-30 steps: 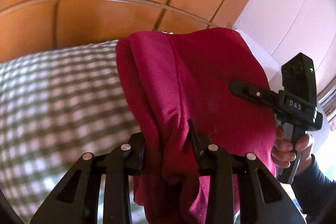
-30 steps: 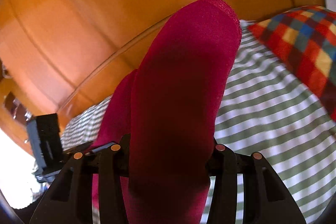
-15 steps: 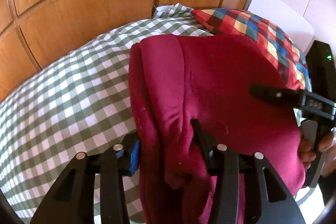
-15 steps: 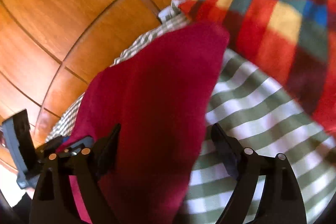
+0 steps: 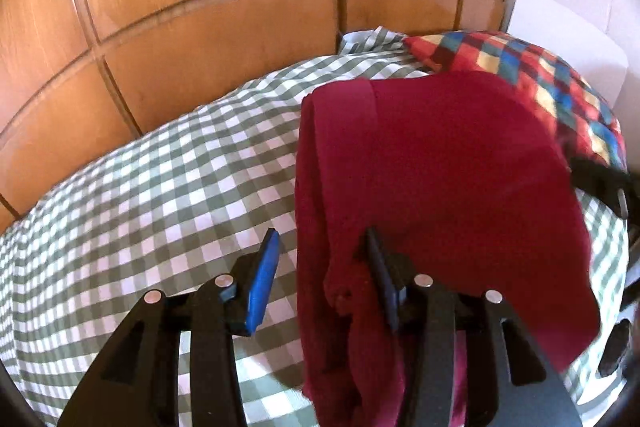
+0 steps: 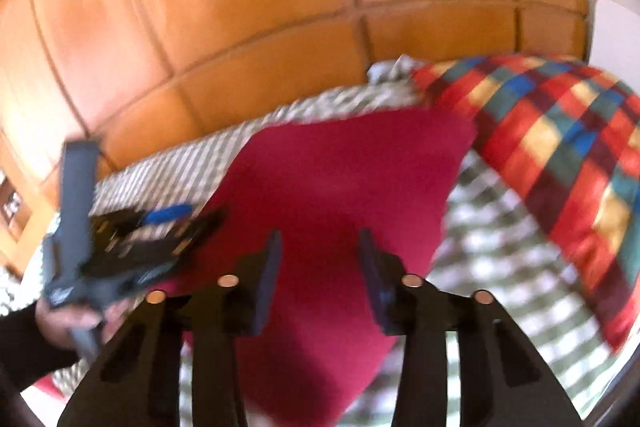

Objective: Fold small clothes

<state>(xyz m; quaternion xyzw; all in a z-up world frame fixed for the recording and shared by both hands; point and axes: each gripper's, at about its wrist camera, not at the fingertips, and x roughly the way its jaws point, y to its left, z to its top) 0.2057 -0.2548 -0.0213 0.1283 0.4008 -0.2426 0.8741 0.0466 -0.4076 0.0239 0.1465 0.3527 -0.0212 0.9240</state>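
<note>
Left claw [image 5: 320, 267] is standing apart, its grip let go, so the crimson knit garment [image 5: 440, 167] is settling onto the green-checked bed [image 5: 160, 187]; right claw [image 6: 320, 259], just narrowing, is straddling the garment unclamped.

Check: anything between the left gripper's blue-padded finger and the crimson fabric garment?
Nothing but bare green-checked bedcover. The left wrist view shows that finger apart from the crimson fabric garment, the cloth lying against the other finger.
</note>
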